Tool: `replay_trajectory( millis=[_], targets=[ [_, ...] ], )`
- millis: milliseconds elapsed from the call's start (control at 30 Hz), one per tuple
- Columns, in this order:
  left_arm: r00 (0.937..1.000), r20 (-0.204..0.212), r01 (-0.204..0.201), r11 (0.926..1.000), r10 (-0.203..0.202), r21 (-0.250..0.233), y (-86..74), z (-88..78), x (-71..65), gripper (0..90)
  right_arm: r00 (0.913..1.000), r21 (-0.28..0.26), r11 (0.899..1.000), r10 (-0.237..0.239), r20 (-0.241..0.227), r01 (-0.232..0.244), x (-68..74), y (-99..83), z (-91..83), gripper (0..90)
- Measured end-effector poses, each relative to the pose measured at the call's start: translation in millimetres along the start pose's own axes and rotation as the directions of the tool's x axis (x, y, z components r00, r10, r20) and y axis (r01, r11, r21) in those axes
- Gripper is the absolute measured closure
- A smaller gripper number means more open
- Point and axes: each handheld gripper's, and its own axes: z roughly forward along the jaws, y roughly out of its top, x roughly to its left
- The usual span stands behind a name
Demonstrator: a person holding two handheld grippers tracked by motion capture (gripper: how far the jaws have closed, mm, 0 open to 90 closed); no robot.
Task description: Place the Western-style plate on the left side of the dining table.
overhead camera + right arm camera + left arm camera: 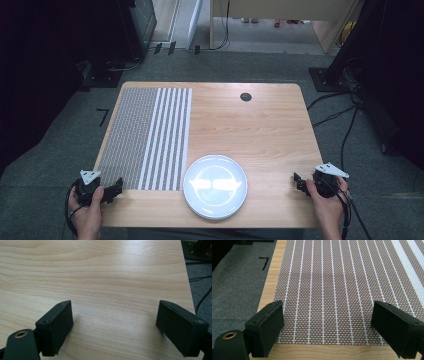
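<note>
A white plate sits near the front edge of the wooden table, about in the middle. A woven grey placemat with white stripes covers the table's left part. My left gripper rests at the front left corner, by the mat's near edge, open and empty; in the left gripper view its jaws stand wide over the placemat. My right gripper is at the front right, open with nothing between the jaws, above bare wood.
A small dark round grommet lies at the table's far side. Cables run over the grey carpet to the right. Dark equipment stands at the far left and right, and the table's right edge is close to my right gripper.
</note>
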Motion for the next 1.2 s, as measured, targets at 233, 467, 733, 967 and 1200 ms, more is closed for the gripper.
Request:
replay_trajectory(
  millis=[233, 467, 733, 967, 1200],
  targets=[
    [0.9893, 0.106, 0.106, 0.9930, -0.100, -0.052, 19.0, -16.4, -8.5, 13.6, 0.9994, 0.005, 1.000, 0.023, 0.026, -0.023, 1.6, 0.9, 1.5, 10.5],
    [0.9887, 0.131, 0.081, 0.9950, -0.073, -0.059, 29.1, -20.6, -21.9, 13.6, 0.9989, 0.003, 1.000, 0.030, 0.036, -0.030, 2.4, 1.3, 1.9, 10.6],
    [0.9762, 0.192, 0.125, 0.9847, -0.100, -0.122, 70.3, -35.2, -37.3, 13.7, 0.9961, 0.001, 0.998, 0.059, 0.065, -0.059, 5.7, 2.9, 3.7, 10.6],
    [0.9700, 0.199, 0.170, 0.9744, -0.139, -0.147, 89.7, -19.8, -54.2, 13.7, 0.9957, 0.001, 0.998, 0.061, 0.070, -0.061, 6.6, 3.4, 4.2, 10.8],
    [0.9624, 0.243, 0.159, 0.9775, -0.122, -0.139, 77.2, -1.9, -76.0, 13.7, 0.9948, 0.001, 0.998, 0.069, 0.076, -0.069, 7.1, 3.8, 4.6, 10.7]
  ],
)
